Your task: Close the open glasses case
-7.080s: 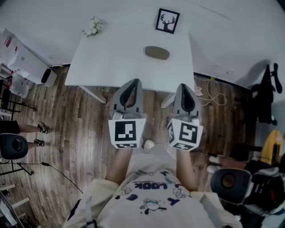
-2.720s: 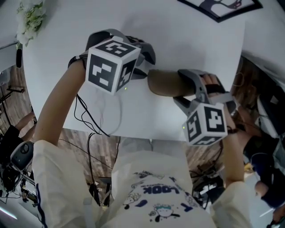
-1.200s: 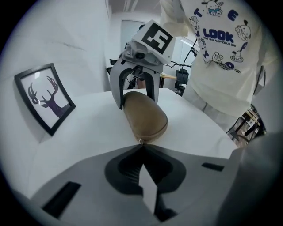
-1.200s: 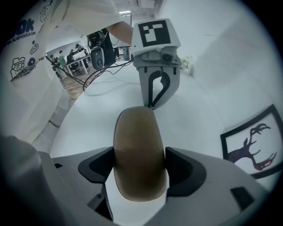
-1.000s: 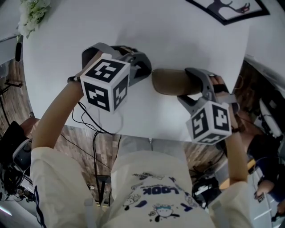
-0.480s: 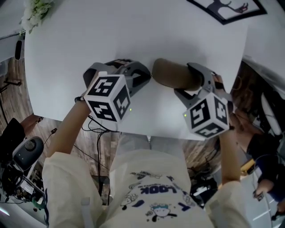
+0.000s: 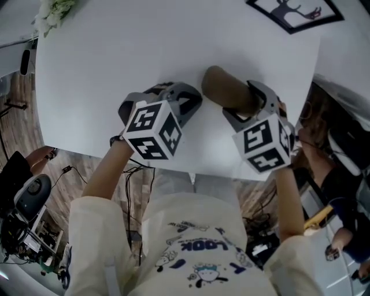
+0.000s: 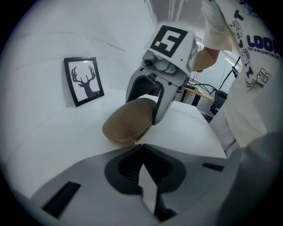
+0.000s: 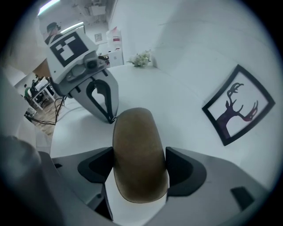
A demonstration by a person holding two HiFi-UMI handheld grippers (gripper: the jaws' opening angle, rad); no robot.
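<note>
A brown glasses case lies on the white table with its lid down; only a thin seam shows along its side. My right gripper is shut on the case, one jaw pressed against each long side. My left gripper is shut and holds nothing. Its tips stand just off the case's left end, apart from it. In the right gripper view the left gripper stands right at the case's far end.
A framed deer picture lies at the far right of the table, and a small bunch of flowers at the far left corner. The table's near edge runs just below the grippers. Cables hang over the wooden floor.
Both grippers have rolled about their own lines. The case has swung with the right gripper, so its left end now points further away. The left gripper stays shut beside it.
</note>
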